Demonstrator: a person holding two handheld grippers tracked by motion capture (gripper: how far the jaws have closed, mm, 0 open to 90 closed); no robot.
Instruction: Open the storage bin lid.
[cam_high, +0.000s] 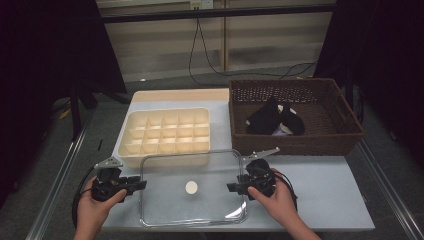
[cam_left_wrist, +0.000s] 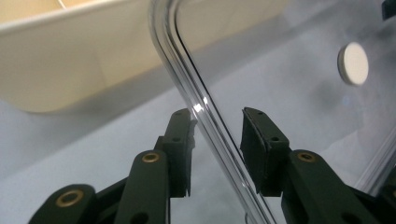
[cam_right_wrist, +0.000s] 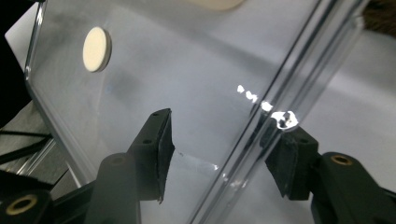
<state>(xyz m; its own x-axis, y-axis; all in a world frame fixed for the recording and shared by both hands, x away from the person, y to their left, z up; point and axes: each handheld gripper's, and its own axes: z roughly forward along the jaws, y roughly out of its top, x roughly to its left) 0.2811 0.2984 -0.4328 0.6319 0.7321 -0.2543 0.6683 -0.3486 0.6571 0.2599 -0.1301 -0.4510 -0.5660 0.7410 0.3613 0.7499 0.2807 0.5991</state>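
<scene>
two grippers sit at the short ends of a clear plastic lid in the lower middle of the high view, the lid lying flat on the grey table with a small round white knob at its centre. left gripper, at the lower left of that view, points inward at the lid's left edge; in the left gripper view its jaws straddle the raised transparent rim, the left pad touching or very nearly touching the rim and the right pad standing clear of it, so the jaws are parted and not clamped. right gripper, right of the lid, points inward at the opposite edge; in the right gripper view the rim runs between its jaws, with a visible gap at the left pad, while contact at the right pad cannot be told. a cream divided tray stands just behind the lid in the upper middle of the high view, and a brown wicker basket holding dark cloth items stands at the upper right.
</scene>
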